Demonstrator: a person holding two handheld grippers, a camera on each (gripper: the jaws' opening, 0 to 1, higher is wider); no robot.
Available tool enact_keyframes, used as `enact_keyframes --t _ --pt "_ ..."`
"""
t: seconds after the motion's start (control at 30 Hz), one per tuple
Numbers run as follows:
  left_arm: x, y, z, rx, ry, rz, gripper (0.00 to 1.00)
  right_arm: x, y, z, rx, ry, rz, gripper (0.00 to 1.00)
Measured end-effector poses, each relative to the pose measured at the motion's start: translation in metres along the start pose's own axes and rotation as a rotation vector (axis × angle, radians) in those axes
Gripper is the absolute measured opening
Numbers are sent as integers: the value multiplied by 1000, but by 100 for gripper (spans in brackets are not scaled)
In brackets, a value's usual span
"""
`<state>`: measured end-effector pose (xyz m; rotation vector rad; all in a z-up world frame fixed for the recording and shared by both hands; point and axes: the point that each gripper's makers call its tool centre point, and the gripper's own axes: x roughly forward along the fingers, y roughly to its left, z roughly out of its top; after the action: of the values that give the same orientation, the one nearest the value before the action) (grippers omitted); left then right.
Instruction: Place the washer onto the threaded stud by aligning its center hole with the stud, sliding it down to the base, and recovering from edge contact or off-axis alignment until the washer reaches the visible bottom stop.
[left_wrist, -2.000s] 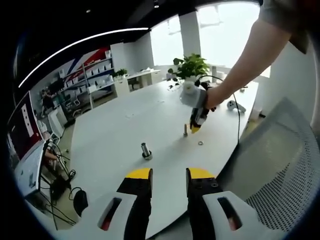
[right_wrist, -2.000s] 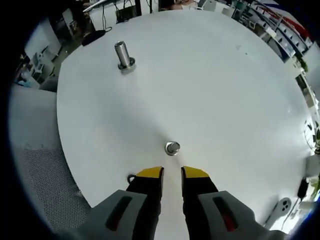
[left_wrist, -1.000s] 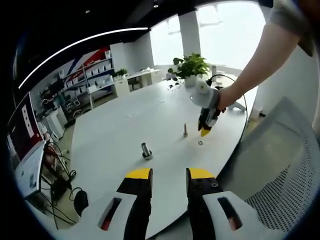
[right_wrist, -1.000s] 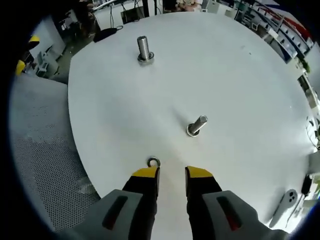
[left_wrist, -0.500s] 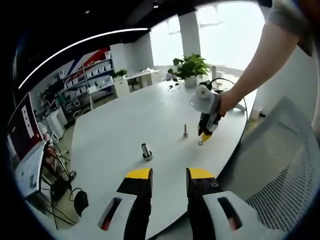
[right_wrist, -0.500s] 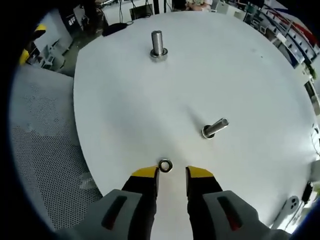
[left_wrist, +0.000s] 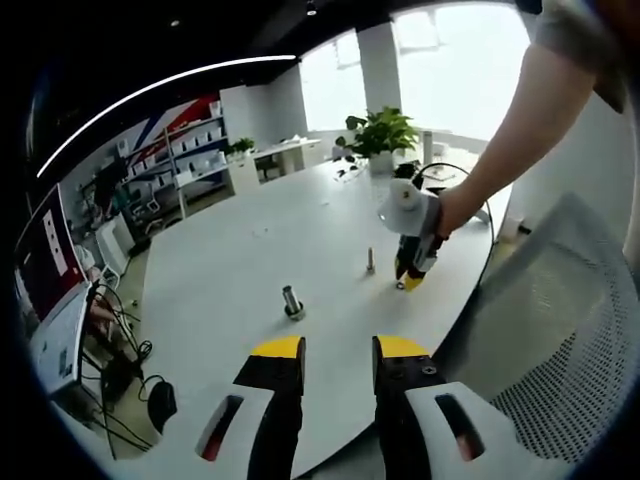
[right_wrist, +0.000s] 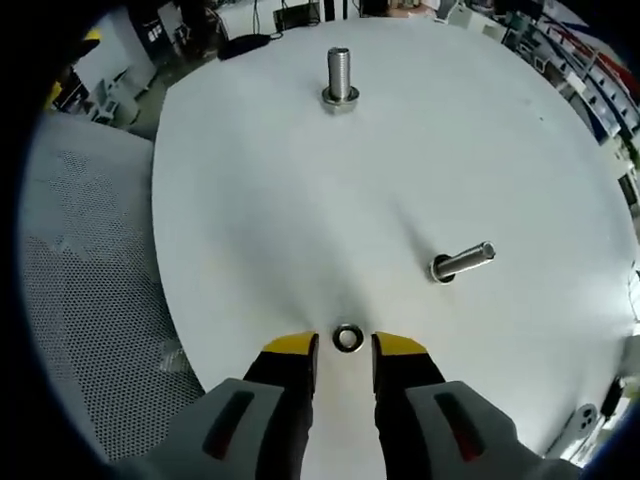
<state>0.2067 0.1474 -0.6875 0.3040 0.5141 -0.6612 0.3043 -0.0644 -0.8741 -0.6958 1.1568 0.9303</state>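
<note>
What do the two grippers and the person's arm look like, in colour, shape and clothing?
Each gripper has two black jaws with yellow tips, rising from pale grey bodies with dark slots marked red inside: the left gripper and the right gripper. In the left gripper view, the right gripper carries a white rounded housing with a thin black cable looping behind it. The person's arm wears a short grey-brown sleeve.

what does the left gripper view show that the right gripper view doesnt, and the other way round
Left gripper view: the person's arm holding the right gripper low over the table, plus a potted plant and shelves.

Right gripper view: the washer lying flat between the open jaws.

Both: the white table, the thin stud, the thicker stud and the mesh chair.
</note>
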Motion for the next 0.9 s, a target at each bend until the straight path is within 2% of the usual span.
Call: enact_keyframes --t 0.37,0.47,0.77,0.9 --pt "0 1 0 -2 -1 1 25 2 -3 -1 -1 15 5 22" --pt "0 1 0 -2 0 2 25 2 -1 -2 -64 18 -7 22" --pt "1 1 0 -2 2 2 25 4 -4 -1 -52 40 3 15" --pt "0 1 0 -5 2 4 25 4 -1 -1 -114 79 8 15"
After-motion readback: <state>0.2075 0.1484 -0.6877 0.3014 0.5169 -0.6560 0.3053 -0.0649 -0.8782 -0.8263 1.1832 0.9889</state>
